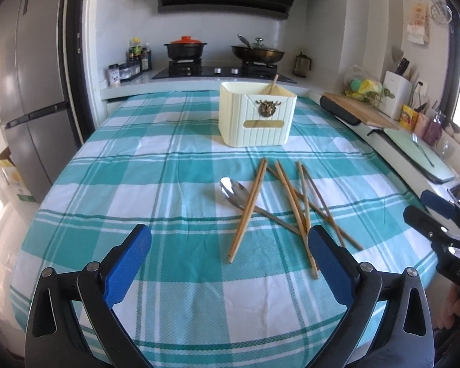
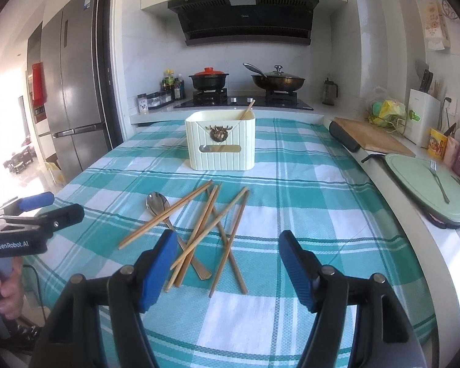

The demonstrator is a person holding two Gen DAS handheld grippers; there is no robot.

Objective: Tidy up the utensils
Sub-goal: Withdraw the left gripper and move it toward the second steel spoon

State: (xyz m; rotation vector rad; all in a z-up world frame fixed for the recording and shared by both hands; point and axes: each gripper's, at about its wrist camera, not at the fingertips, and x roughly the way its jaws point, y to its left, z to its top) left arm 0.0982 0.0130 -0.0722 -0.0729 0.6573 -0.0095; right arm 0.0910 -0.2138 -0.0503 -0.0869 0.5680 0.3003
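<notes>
Several wooden chopsticks [image 1: 291,202] lie crossed in a loose pile on the teal checked tablecloth [image 1: 156,153], over a metal spoon [image 1: 234,190]. Behind them stands a cream holder box [image 1: 256,116] with one chopstick [image 1: 272,84] in it. My left gripper [image 1: 228,237] is open and empty, just in front of the pile's near ends. My right gripper [image 2: 228,247] is open and empty above the pile [image 2: 211,227]; the spoon [image 2: 158,204] and box [image 2: 220,141] show there too. Each gripper appears at the other view's edge.
A stove with a black pot [image 1: 185,47] and a wok [image 1: 257,52] stands behind the table. On the right counter are a wooden cutting board [image 2: 371,136], a green board with a fork [image 2: 437,178] and jars. A fridge [image 2: 73,92] stands at left.
</notes>
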